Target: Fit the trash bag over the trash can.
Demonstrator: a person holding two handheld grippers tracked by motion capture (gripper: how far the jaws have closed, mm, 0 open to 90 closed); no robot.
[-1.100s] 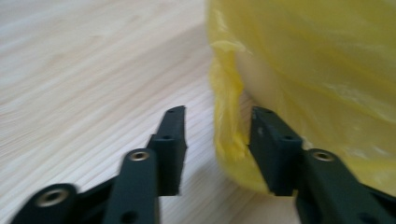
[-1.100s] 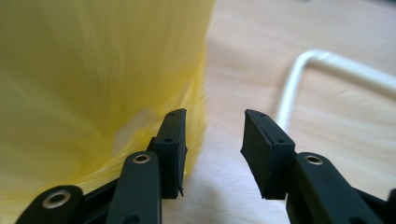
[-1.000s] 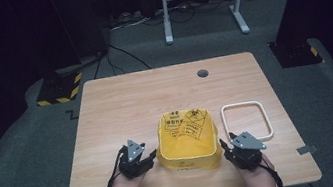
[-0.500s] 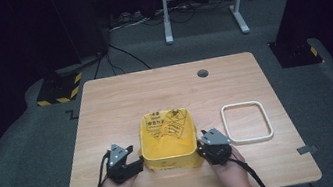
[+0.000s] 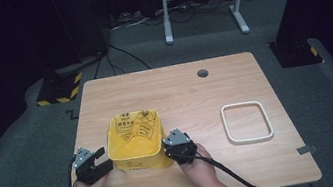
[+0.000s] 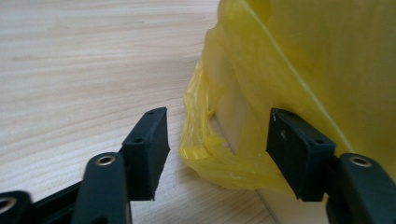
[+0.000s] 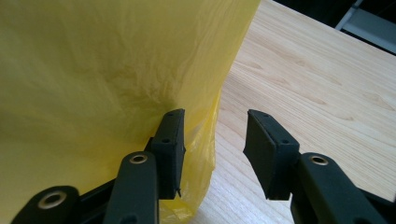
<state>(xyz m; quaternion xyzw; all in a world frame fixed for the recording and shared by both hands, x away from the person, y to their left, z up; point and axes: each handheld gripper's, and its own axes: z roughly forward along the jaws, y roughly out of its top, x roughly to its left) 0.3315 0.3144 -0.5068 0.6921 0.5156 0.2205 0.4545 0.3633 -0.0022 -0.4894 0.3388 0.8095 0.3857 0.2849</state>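
The left gripper (image 5: 98, 161) is open, and its jaws have just been opening; loose yellow bag plastic (image 6: 219, 154) bunches between them, but they do not squeeze it. The right gripper (image 5: 173, 148) is open too, just widened, one jaw against the bag and nothing caught. Between the two stands the yellow-lined bin (image 5: 136, 139), near the front of the desk (image 5: 234, 88). They flank it, I think, to steady or shift it. A white frame (image 5: 246, 121) lies well apart.
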